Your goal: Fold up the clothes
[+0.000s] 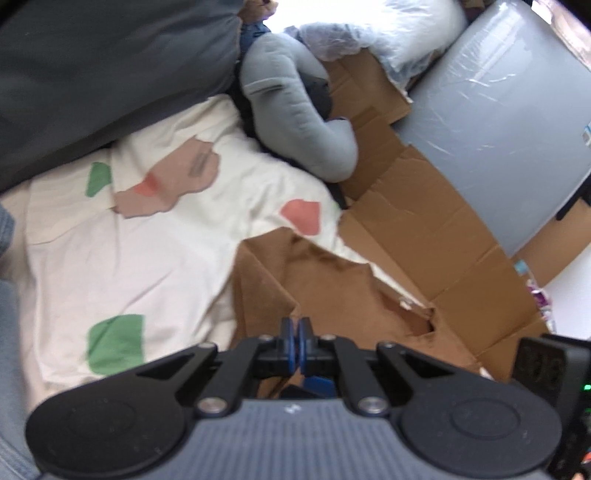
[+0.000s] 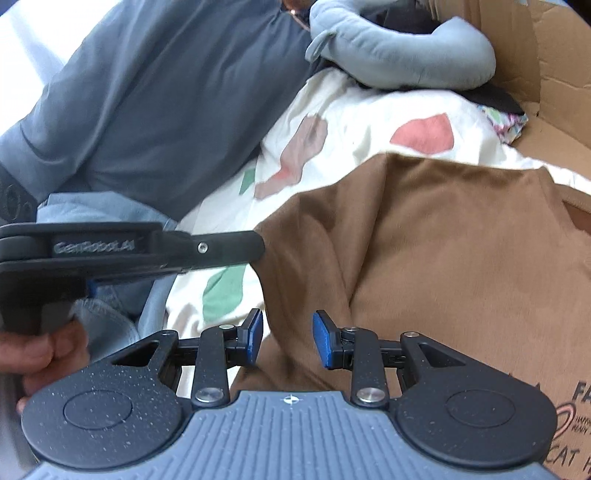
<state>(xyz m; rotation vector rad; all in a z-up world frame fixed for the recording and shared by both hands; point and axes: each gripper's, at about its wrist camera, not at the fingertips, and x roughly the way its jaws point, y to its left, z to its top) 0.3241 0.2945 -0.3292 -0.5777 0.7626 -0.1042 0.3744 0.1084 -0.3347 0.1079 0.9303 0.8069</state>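
Pinching brown garment (image 2: 424, 240) edge, left gripper (image 1: 300, 332) pads pressed together; right gripper (image 2: 287, 341) spread, empty. Risk: thin hold slips, cloth bunches over patterned sheet (image 1: 129, 251).

Daylight is entering from the top of the left wrist view, blowing out a white patch beside the plastic-wrapped pillow (image 1: 413, 33). Glare streaks are showing on the wrapped grey panel (image 1: 506, 129). Illumination is soft and even, and shadows are staying faint. Fisheye distortion is bending straight edges and darkening the corners in both views. The sheet (image 1: 122, 236) and cardboard (image 1: 424, 229) are appearing slightly blurred. In the right wrist view, the upper left corner is overexposing, and the brown garment (image 2: 443, 240) is rendering softly.
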